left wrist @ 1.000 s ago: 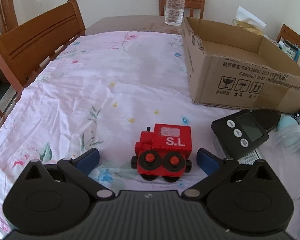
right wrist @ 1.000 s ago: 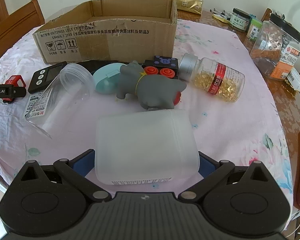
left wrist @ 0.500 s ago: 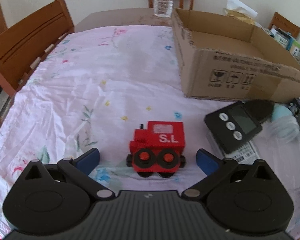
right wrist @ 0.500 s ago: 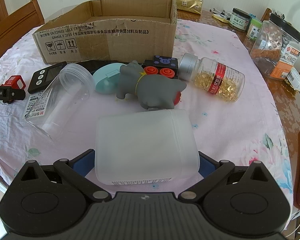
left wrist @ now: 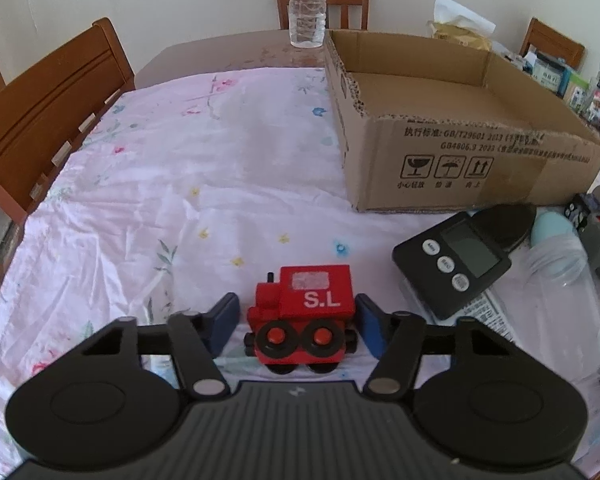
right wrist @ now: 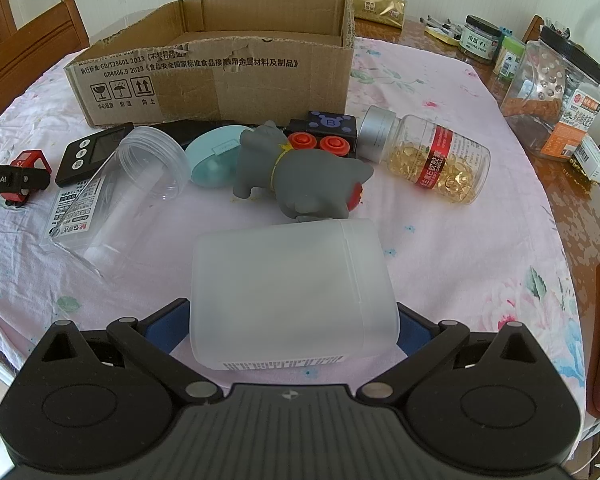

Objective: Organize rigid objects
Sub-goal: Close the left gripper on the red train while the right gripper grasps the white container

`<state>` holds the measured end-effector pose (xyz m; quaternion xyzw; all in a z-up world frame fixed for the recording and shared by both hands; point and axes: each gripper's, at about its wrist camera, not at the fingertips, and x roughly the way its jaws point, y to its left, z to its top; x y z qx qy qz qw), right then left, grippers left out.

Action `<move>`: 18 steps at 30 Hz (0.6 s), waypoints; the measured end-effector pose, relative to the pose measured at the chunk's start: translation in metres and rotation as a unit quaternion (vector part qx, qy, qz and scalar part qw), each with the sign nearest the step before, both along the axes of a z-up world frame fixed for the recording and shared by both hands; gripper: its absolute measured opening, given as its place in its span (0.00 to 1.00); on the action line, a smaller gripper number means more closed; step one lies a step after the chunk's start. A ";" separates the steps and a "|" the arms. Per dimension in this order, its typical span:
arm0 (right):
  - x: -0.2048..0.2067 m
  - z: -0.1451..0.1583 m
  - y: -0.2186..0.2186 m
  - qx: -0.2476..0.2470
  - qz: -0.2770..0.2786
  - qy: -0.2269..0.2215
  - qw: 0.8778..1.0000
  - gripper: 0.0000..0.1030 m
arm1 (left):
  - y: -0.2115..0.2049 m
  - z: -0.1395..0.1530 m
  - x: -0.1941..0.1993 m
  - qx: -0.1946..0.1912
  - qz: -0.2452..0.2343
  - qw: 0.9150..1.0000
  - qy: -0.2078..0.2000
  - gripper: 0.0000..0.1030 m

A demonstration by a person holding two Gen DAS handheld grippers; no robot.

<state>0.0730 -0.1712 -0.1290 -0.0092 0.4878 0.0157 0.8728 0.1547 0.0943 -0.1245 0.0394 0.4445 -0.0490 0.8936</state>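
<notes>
Red wood: toy train (left wrist: 306, 316), marked "S.L", sits on the pink floral cloth (left wrist: 204, 184) betw. the L fingers, wheels facing the cam.
L gripper (left wrist: 298, 324): jaws have just been closing in on the train; R pad (left wrist: 370, 330) touches or nearly touches its cab end, L pad (left wrist: 222, 322) shows a thin gap at the nose end. Can't tell if it's pressing yet.
Ahead-right of L fingers: black timer (left wrist: 454, 258), just beside the train, lying on a printed label sheet.
Further ahead-right: open cardboard box (left wrist: 460, 160), inside bare as far as seen.
Far ahead: water bottle (left wrist: 306, 4) upright past the box corner; wooden chair (left wrist: 48, 120) off to the left.
R gripper (right wrist: 294, 330): blue pads flank a frosted plastic jar (right wrist: 288, 292) lying on its side; pads at its sides, contact not clear — can't tell if clamped.
Ahead of R fingers: grey toy animal (right wrist: 300, 176), touching the jar's far edge.
Ahead-left: clear jar (right wrist: 128, 184) on its side, teal case (right wrist: 212, 156) beside it.
Ahead-right: capsule bottle (right wrist: 432, 156) on its side, silver cap toward a black toy block (right wrist: 328, 130).
Far left in R view: L gripper's finger over the train.
</notes>
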 end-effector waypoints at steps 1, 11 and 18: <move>0.001 0.000 0.000 0.000 0.000 0.003 1.000 1.00 | 0.000 0.000 0.000 -0.002 0.001 1.000 -0.001 0.53; 0.007 0.018 0.003 -0.005 0.007 -0.006 1.000 1.00 | -0.002 0.000 0.000 -0.006 0.011 1.000 -0.008 0.50; 0.011 0.021 0.008 -0.024 0.018 0.002 1.000 0.90 | -0.001 -0.001 0.000 -0.008 0.002 1.000 -0.011 0.49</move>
